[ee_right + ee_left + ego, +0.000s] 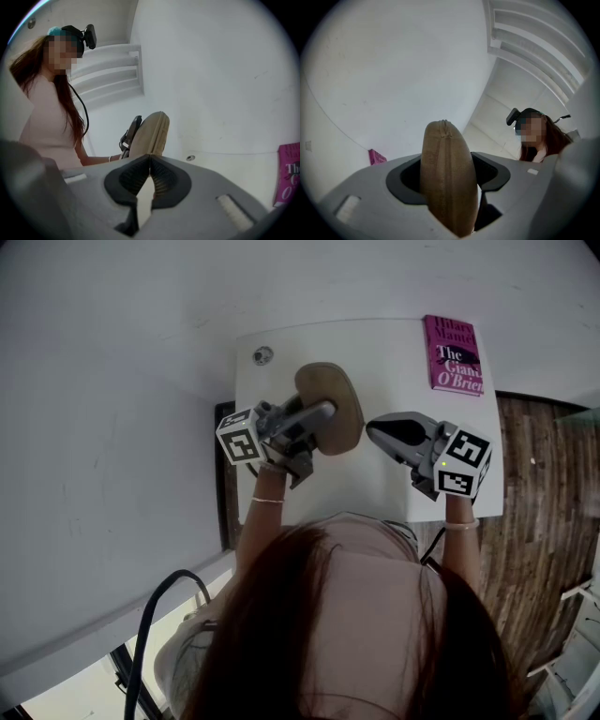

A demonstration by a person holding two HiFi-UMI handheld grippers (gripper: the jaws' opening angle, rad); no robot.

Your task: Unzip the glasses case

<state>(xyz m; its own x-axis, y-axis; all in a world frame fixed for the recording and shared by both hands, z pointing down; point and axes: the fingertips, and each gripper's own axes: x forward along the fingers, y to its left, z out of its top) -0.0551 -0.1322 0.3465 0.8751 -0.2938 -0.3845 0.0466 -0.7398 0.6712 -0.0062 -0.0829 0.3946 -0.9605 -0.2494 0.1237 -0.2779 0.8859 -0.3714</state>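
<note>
Pink book (456, 354) cover reads "Hilary Mantel"; "The Giant, O'Brien".

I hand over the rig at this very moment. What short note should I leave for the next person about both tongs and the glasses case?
Left tongs: shut on the glasses case, holding it on edge over the white table.
Right tongs: shut, nothing seen between them, with the tips close beside the case's edge. I cannot tell whether they touch the zip pull.
Done: the case is gripped and steadied.
Left: the zip seam looks closed, so the next step is probably to catch the pull with the right tongs and draw it round.
The pink book at the far corner is not involved.
</note>
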